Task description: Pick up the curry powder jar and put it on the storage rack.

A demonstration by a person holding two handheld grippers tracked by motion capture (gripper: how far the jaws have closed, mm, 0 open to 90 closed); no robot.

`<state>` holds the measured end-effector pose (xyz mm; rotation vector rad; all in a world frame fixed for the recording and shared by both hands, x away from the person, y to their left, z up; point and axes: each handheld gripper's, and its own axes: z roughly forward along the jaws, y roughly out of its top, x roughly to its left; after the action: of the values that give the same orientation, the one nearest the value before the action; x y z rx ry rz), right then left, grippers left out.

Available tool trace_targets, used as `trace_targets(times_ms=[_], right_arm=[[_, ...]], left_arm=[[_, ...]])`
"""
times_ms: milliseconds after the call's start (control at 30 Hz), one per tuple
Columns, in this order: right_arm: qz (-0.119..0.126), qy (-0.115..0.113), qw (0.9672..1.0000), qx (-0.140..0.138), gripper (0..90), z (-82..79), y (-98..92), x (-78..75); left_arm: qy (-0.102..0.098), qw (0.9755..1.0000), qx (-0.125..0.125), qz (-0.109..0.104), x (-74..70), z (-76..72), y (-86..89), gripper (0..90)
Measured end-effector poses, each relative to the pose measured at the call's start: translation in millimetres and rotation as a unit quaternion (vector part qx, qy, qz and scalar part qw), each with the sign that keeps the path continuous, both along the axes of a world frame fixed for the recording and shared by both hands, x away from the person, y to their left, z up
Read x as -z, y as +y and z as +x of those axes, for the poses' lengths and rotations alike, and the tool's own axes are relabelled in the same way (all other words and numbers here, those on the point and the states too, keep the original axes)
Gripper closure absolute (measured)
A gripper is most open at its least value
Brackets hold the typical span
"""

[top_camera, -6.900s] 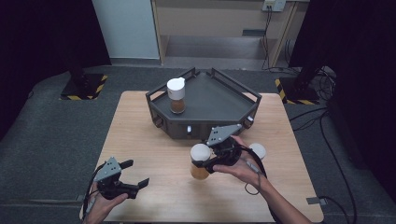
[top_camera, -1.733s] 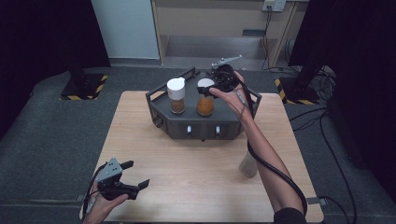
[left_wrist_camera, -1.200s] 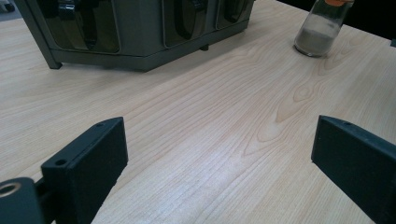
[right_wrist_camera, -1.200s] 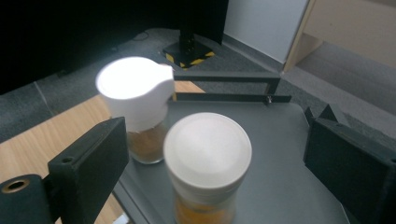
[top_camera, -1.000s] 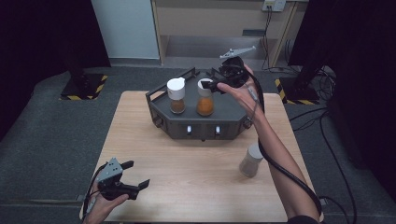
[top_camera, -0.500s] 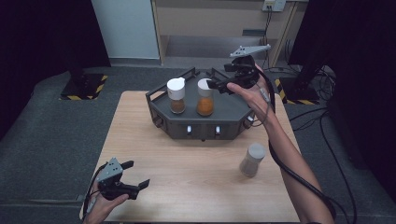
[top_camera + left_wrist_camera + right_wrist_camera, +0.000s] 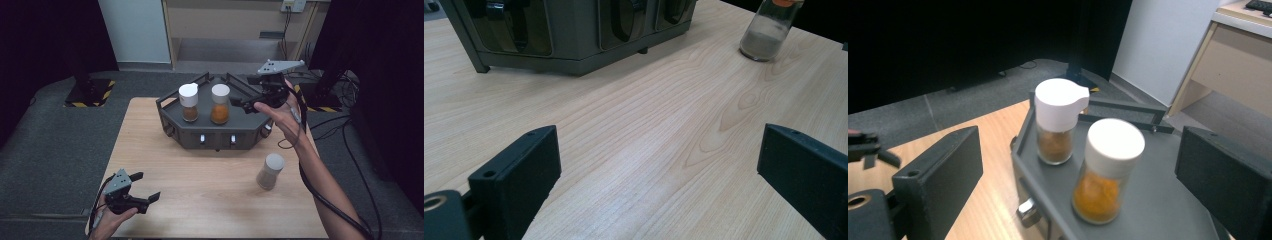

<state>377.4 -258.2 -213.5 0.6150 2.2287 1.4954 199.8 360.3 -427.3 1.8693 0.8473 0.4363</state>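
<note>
My right gripper (image 7: 248, 102) hangs over the right side of the dark grey six-sided metal rack (image 7: 218, 134), jaws wide and empty. On its top stand a white-capped glass jar of brown spice (image 7: 189, 102) and another of orange spice (image 7: 220, 104). A third white-capped jar of grey powder (image 7: 270, 171) stands near the wooden bench's (image 7: 210, 200) right edge. My left gripper (image 7: 145, 189), spread wide, rests at the near left corner.
</note>
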Motion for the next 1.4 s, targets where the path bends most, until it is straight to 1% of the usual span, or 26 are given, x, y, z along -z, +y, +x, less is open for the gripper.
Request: trace_targets(times_ms=[200, 333, 433, 600, 633, 667, 767, 833, 900, 1000, 1067, 1133, 1200, 1267, 1333, 1400], right_arm=[[0.009, -0.003, 1.0, -0.004, 5.7, -15.1, -12.7, 6.1], [0.015, -0.007, 0.9999, -0.004, 5.7, -28.1, -21.9, 14.3], [0.016, -0.009, 0.9998, -0.003, 5.7, -38.4, -28.5, 20.0], [0.028, -0.011, 0.9996, 0.002, 5.6, -59.0, -43.2, 35.5], [0.029, -0.009, 0.9995, 0.002, 5.2, -65.8, -48.0, 40.8], [0.029, -0.009, 0.9995, 0.002, 5.2, -65.8, -48.0, 40.8], [0.029, -0.008, 0.9995, 0.002, 5.2, -79.2, -56.9, 51.1], [0.03, -0.006, 0.9995, 0.001, 5.1, -83.9, -60.0, 55.8], [0.024, -0.007, 0.9997, 0.004, 4.8, -90.1, -61.9, 59.7], [0.023, -0.008, 0.9997, 0.006, 4.7, -98.1, -65.2, 64.9], [0.025, -0.008, 0.9996, 0.009, 4.7, -106.8, -68.8, 71.8], [0.019, -0.015, 0.9995, 0.017, 4.6, -115.3, -69.6, 75.5], [0.018, -0.019, 0.9994, 0.024, 4.6, -122.6, -71.9, 79.3], [0.02, -0.019, 0.9992, 0.029, 4.6, -128.4, -74.7, 83.1], [0.026, -0.014, 0.9991, 0.03, 4.5, -132.7, -78.5, 87.9], [0.022, -0.015, 0.999, 0.036, 4.2, -138.3, -80.3, 92.4]], left_arm=[[0.0, 1.0, 0.002, 0.001, -0.5, -0.2, -0.4, 3.0], [0.001, 1.0, 0.003, 0.001, -0.1, 0.5, -0.6, 2.9], [0.001, 1.0, 0.003, 0.0, -0.2, 0.1, -0.3, 2.9], [0.002, 1.0, 0.002, 0.0, 0.0, 0.4, -0.4, 2.9], [0.002, 1.0, 0.003, 0.0, -0.1, 0.6, -0.7, 2.9], [0.002, 1.0, 0.003, 0.0, -0.1, 0.6, -0.7, 2.9], [0.002, 1.0, 0.003, 0.002, -0.3, 0.4, -1.2, 2.9], [0.002, 1.0, 0.002, 0.001, -0.3, 0.5, -1.2, 2.9], [0.002, 1.0, 0.002, 0.001, -0.3, 0.3, -1.2, 2.9], [0.002, 1.0, 0.001, 0.001, -0.2, 0.3, -0.8, 2.9], [0.001, 1.0, 0.001, -0.001, -0.1, 0.0, -0.2, 2.9], [0.001, 1.0, 0.001, -0.001, 0.0, -0.1, -0.1, 2.9], [0.001, 1.0, 0.001, 0.0, -0.2, -0.2, -0.1, 2.9], [0.001, 1.0, 0.001, 0.0, -0.2, -0.1, -0.3, 2.9], [0.0, 1.0, 0.001, 0.001, -0.4, -0.3, -0.6, 2.9], [0.0, 1.0, 0.001, 0.0, -0.4, -0.5, -0.3, 2.9]])
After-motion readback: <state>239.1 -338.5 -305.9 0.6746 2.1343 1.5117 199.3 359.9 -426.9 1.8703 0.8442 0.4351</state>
